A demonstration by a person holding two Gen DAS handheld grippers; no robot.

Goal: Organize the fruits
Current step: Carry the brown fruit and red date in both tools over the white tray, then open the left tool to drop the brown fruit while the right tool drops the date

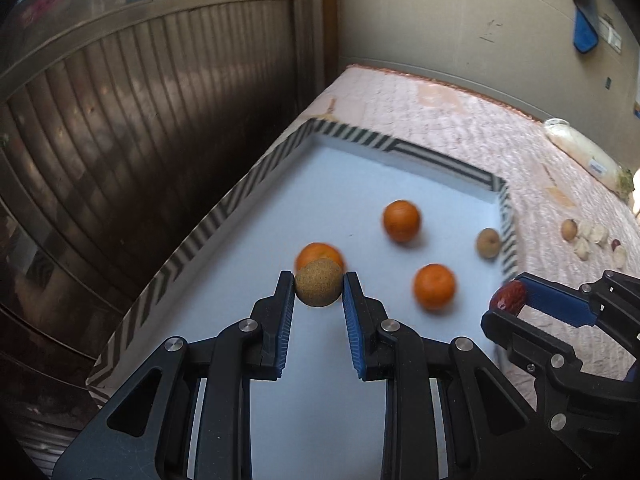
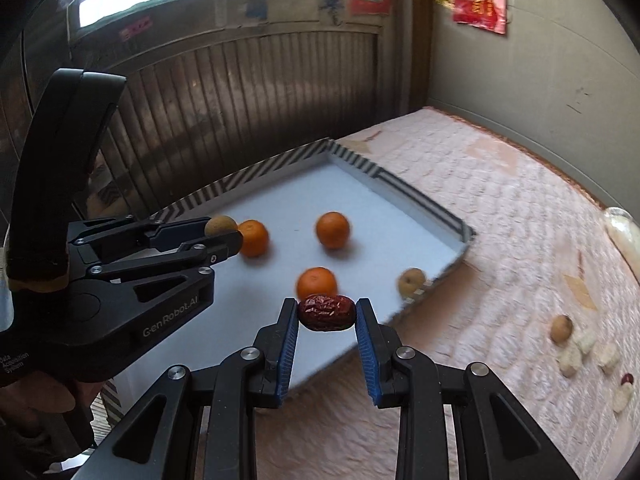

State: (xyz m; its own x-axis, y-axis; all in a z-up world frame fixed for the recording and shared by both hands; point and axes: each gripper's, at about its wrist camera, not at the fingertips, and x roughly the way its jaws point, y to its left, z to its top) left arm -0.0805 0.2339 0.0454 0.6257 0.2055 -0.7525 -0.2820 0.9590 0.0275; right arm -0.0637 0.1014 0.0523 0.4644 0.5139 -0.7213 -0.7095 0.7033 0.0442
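Note:
My left gripper (image 1: 319,282) is shut on a round brown longan (image 1: 319,288) and holds it above a white tray (image 1: 256,168) with a striped rim. My right gripper (image 2: 327,307) is shut on a wrinkled red date (image 2: 327,313) over the tray's near edge (image 2: 452,220). Three oranges lie in the tray: one (image 1: 401,221) far, one (image 1: 434,286) near right, one (image 1: 320,255) behind the longan. A second longan (image 1: 488,243) rests at the tray's right wall. The left gripper (image 2: 224,236) also shows in the right wrist view.
The tray sits on a pink quilted surface (image 2: 500,216). Loose small fruits lie on it to the right: a longan (image 2: 561,329), several pale pieces (image 2: 572,356) and a date (image 2: 627,379). A clear bag (image 1: 580,148) lies at the back right. A dark ribbed door (image 1: 140,140) stands left.

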